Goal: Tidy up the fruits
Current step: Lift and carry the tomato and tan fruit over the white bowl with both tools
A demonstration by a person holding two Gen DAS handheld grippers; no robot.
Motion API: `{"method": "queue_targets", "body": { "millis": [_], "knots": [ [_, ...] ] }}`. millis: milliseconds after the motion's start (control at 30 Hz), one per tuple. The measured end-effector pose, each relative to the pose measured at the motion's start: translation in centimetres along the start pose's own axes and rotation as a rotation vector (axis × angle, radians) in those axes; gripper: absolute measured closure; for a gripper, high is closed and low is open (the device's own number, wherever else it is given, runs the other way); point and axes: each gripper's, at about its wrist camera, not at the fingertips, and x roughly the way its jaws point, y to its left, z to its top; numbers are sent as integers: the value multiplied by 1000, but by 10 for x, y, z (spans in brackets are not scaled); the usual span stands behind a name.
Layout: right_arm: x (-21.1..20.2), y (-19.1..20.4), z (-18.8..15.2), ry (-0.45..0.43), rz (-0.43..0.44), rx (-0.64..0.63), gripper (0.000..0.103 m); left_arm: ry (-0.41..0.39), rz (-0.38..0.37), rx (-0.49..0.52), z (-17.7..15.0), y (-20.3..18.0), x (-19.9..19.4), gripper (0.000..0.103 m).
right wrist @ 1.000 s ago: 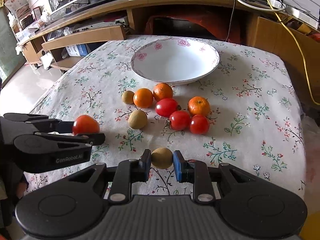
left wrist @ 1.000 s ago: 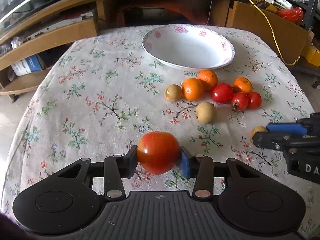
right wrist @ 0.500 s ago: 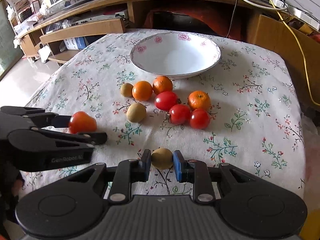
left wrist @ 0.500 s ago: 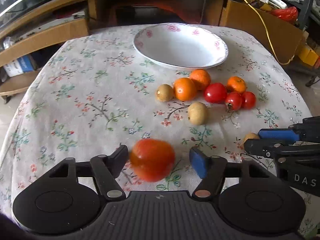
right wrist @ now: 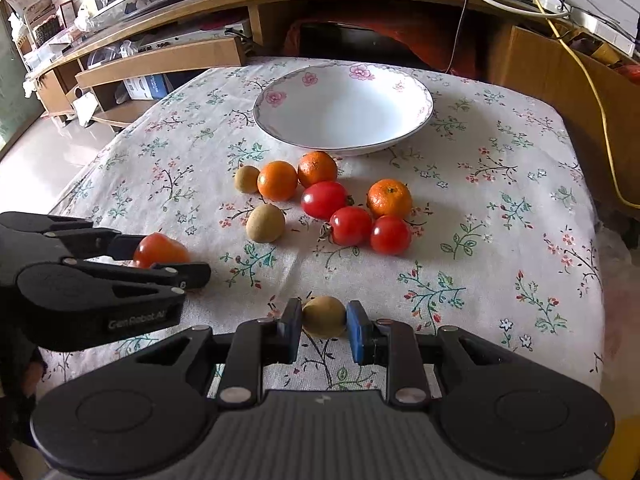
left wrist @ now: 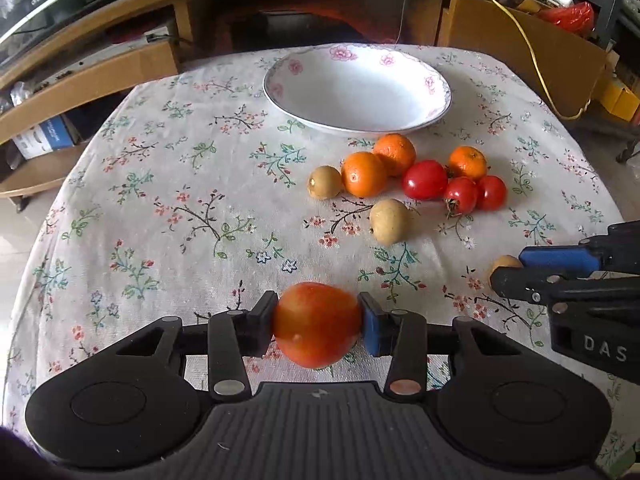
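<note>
Clearly clamped: left gripper pinching a large red-orange tomato between both pads, fruit bulging out above and below the contact line. Right gripper likewise pressed onto a small tan round fruit, pads touching either flank. Both poised at the near edge of the floral tablecloth, side by side, well short of the white bowl at the far end, which holds nothing.

Between grippers and bowl, loose on the cloth: three oranges, three small red tomatoes bunched and touching, plus two more tan fruits.

Judged as the carry stage, with delivery to the bowl not yet made. Best done by lifting high enough to pass over the loose cluster without nudging it, then lowering inside the rim before easing the pads apart, so neither fruit drops or rolls out. Worth staggering the two releases, one gripper at a time, to avoid collision over the bowl. Gentle pressure advisable on the tomato: soft skin, likely to bruise or slip if squeezed harder or tilted.
</note>
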Motion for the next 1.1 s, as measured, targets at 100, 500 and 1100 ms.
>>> {"method": "queue_targets", "body": {
  "millis": [100,500,1100],
  "knots": [
    [-4,0,3,-11,-5,2,78,-17,-5,-10,4,2,-9,52],
    [-10,-13,44,-80,20,59,80,-68,-61,0,51,-7,-2,52],
    [2,-23,44,1,84,75,87,-31,-116,-62,68,17,15,52]
  ]
}}
